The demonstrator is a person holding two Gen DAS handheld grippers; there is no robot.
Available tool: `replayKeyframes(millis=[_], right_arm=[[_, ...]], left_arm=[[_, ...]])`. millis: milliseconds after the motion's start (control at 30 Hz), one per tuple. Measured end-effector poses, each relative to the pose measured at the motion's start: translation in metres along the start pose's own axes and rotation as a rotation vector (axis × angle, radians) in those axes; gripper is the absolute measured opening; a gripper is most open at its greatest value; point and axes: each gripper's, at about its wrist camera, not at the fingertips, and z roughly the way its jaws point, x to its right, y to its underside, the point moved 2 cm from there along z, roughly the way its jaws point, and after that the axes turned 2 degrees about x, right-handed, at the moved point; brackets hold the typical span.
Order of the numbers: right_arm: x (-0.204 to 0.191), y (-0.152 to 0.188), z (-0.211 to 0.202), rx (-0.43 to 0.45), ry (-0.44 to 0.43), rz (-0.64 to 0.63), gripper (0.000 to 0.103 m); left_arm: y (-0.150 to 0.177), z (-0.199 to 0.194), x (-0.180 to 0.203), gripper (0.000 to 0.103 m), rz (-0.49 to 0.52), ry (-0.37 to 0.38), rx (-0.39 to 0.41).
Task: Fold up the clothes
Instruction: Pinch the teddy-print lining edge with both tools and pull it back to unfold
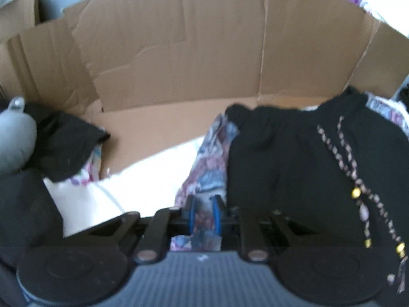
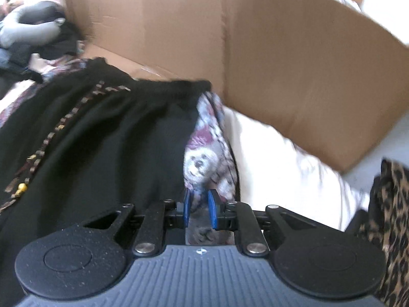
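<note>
A black garment (image 1: pixel 301 168) with a beaded drawstring (image 1: pixel 350 168) lies over a floral patterned cloth (image 1: pixel 207 163) on a white surface. My left gripper (image 1: pixel 204 213) is shut on the floral cloth's edge, the fabric pinched between its blue pads (image 1: pixel 191 211). In the right wrist view the same black garment (image 2: pixel 107 143) fills the left half, and the floral cloth (image 2: pixel 207 153) shows along its right edge. My right gripper (image 2: pixel 199 209) is shut on that floral cloth, blue pads (image 2: pixel 211 208) pressing the fabric from both sides.
A flattened cardboard wall (image 1: pixel 194 51) stands behind the clothes, seen again as cardboard (image 2: pixel 294 64) on the right. A dark clothing pile (image 1: pixel 64 143) and a grey object (image 1: pixel 15 143) sit at the left. Leopard-print fabric (image 2: pixel 393 217) lies at far right. White surface (image 2: pixel 276 168) shows beside it.
</note>
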Motion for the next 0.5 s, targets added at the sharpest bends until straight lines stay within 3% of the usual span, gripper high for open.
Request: replayKeyframes(millis=[233, 500], right_arm=[[0.016, 0.000, 0.017, -0.041, 0.042, 0.088, 0.021], [0.010, -0.029, 0.027, 0.012, 0.044, 0.083, 0.021]], left_arm=[[0.005, 0.021, -0.007, 0.016, -0.029, -0.026, -0.031], [-0.009, 0.012, -0.001, 0.017, -0.022, -0.021, 0.007]])
